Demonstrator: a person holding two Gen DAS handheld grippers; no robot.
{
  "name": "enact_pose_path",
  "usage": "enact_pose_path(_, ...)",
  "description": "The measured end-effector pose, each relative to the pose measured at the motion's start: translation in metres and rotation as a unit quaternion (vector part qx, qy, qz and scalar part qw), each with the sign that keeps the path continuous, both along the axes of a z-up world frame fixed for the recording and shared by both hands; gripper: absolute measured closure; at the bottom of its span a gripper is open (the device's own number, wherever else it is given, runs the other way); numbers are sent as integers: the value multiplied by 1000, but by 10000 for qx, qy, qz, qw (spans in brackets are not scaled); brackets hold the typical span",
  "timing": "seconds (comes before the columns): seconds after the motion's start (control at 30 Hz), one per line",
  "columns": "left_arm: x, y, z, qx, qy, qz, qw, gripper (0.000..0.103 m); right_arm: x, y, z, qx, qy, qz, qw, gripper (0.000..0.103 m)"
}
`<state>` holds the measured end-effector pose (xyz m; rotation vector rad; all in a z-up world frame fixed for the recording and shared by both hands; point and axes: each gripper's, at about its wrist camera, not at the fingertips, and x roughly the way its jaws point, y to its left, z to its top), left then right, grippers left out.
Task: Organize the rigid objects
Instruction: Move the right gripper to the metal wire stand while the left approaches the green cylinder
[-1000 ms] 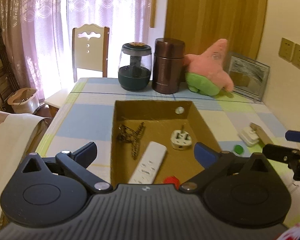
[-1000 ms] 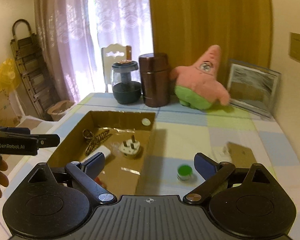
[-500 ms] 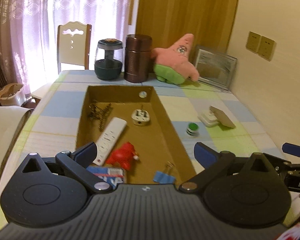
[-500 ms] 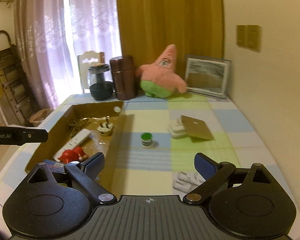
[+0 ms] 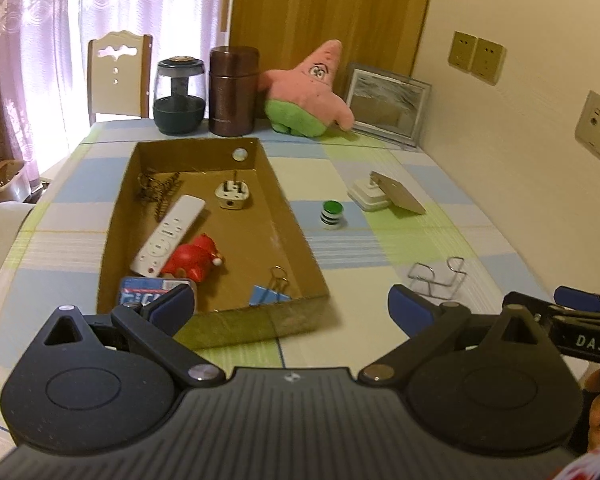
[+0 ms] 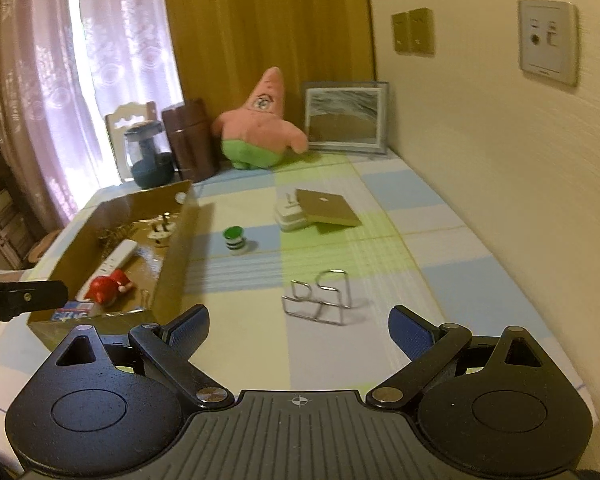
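A cardboard box (image 5: 288, 220) (image 6: 176, 248) holds a white remote (image 5: 168, 234), a white plug (image 5: 233, 195), a red toy (image 5: 194, 258), a blue binder clip (image 5: 268, 294), a chain and a blue pack. On the table to its right are a green-topped striped cap (image 5: 332, 216) (image 6: 235, 240), a white adapter with a tan card (image 5: 384, 196) (image 6: 316, 210) and a wire stand (image 5: 436, 280) (image 6: 320, 298). My left gripper (image 5: 290, 306) is open and empty above the box's near edge. My right gripper (image 6: 298, 328) is open and empty just short of the wire stand.
At the table's far end stand a dark glass jar (image 5: 179, 96), a brown canister (image 5: 233, 92), a pink star plush (image 5: 308, 92) and a framed picture (image 5: 386, 104). A chair (image 5: 118, 76) stands behind the table. A wall runs along the right side.
Both grippers have pulled back and risen from the box. More of the table's near end, the wire stand and the box's front contents have come into view.
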<state>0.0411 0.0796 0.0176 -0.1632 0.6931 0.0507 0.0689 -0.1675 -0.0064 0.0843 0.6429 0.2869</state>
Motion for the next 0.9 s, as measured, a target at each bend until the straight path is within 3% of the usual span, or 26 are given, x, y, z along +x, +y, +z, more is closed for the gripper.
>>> enact_pose_path(0.43, 22, -15, -6, 193, 45, -376, 9991, 2, 15, 11, -21, -218, -33, -256, 9994, 9)
enact_pose_path(0.9, 87, -15, -30, 339, 102, -954, 9948, 2, 66, 35, -66, -513, -21, -489, 9975, 10)
